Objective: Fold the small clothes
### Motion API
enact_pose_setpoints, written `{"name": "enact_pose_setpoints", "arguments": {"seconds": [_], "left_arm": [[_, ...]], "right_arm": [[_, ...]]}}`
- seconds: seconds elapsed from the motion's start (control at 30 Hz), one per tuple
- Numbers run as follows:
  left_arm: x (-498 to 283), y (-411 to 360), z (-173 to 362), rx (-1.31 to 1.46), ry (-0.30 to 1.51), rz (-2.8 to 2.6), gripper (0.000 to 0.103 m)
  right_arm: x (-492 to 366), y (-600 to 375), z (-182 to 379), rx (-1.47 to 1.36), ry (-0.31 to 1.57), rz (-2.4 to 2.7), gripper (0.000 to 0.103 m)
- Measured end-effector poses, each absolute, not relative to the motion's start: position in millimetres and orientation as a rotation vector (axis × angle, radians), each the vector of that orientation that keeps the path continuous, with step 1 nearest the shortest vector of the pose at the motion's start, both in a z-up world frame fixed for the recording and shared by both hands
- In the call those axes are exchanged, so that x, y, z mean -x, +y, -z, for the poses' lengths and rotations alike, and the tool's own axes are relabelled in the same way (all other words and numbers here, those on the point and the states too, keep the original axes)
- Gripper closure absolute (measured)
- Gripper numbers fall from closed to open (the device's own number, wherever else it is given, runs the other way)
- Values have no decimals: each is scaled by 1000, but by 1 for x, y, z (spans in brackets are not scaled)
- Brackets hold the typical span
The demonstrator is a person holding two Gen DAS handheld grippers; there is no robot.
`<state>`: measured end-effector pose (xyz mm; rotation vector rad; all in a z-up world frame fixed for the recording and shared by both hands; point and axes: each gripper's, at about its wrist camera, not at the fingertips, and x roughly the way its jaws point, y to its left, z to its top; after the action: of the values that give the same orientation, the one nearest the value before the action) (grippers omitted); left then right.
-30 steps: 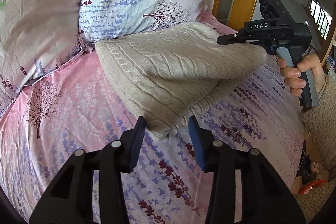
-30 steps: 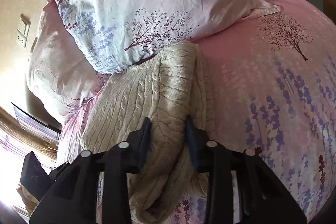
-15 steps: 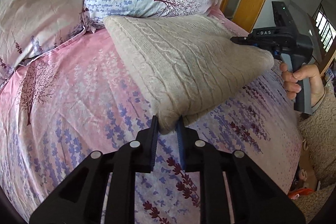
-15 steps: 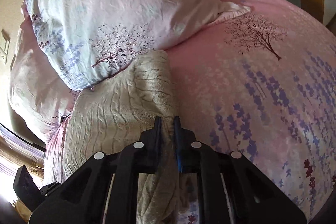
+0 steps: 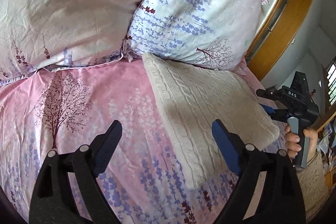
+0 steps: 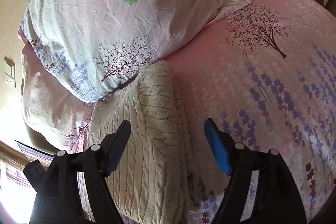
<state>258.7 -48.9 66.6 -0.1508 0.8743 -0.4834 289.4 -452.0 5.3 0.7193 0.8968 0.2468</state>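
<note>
Blue-padded jaws on my left gripper (image 5: 166, 140) are opening wide, nothing clamped. My right gripper (image 6: 167, 136) is opening too, pads off the knit. Beige cable-knit sweater (image 5: 205, 110) lies folded on the pink floral sheet (image 5: 88, 102), far edge touching the lavender-print pillow (image 5: 195, 12).

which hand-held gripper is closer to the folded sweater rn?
Right. The right hand-held gripper sits over the beige sweater, knit between its opening jaws, pads not touching. The left hand-held gripper, also opening, mostly frames bedsheet off the sweater's near corner.
</note>
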Motion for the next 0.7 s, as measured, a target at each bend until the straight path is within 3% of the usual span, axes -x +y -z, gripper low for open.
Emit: {"name": "enact_pose_setpoints", "arguments": {"seconds": [0.1, 0.7], "left_arm": [[-274, -63, -62, 117, 918, 437, 10], [-296, -113, -42, 66, 976, 477, 10]], "right_arm": [[-298, -452, 0, -738, 917, -257, 28], [-313, -444, 25, -787, 984, -382, 28]]}}
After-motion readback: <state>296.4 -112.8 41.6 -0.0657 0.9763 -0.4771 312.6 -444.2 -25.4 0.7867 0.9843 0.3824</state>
